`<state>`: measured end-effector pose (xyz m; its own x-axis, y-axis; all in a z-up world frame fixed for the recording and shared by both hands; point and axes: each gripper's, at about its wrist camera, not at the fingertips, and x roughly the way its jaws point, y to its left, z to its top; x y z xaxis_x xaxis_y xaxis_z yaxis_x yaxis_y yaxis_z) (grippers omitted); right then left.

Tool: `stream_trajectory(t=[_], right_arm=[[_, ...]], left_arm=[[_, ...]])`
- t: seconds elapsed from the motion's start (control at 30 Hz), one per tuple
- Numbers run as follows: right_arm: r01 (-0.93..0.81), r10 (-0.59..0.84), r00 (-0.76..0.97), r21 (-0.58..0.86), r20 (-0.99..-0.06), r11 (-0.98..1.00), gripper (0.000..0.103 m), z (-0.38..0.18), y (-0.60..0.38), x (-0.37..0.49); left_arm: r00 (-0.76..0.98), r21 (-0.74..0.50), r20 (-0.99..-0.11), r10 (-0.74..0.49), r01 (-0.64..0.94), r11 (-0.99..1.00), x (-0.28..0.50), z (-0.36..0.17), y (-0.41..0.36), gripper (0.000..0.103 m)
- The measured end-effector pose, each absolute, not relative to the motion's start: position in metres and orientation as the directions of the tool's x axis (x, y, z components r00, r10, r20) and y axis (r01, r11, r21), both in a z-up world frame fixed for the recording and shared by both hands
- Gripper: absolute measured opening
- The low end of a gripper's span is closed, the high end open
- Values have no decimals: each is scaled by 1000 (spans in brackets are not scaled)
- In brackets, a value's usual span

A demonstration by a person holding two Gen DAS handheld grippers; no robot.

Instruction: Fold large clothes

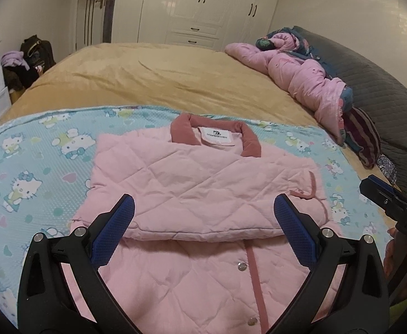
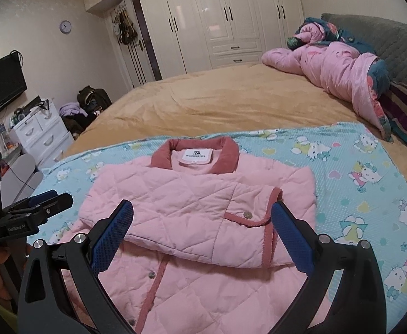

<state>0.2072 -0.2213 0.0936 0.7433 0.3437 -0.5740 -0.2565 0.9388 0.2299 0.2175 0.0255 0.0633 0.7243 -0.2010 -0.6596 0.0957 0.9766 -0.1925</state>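
Lying part-folded, pink quilted jacket (image 1: 192, 183), sleeves tucked

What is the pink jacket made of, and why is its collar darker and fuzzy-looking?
The pink jacket looks like soft, matte quilted fabric with padding inside: stitched diamond lines make it puff. Its collar seems a thicker, velvety or corduroy-like cloth in dusty rose; the same trim edges the pocket flap. The exact fibre can't be told.

A glossy white wardrobe (image 2: 231, 19) with dark handles fills the far wall, beside a door hung with bags (image 2: 125, 26). A round clock (image 2: 65, 26) hangs on the pale wall above a dark television (image 2: 0, 86) and white drawers (image 2: 40, 130). The bed (image 2: 231, 100) wears a tan cover.
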Motion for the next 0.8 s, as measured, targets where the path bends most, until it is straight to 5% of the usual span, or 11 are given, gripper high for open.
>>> stream_trajectory(t=[0.8], right_arm=[[-290,367,781,227,-505,930,99,120,-234,131]], left_arm=[[772,-171,-601,-206,128,977,148,88,20,94]])
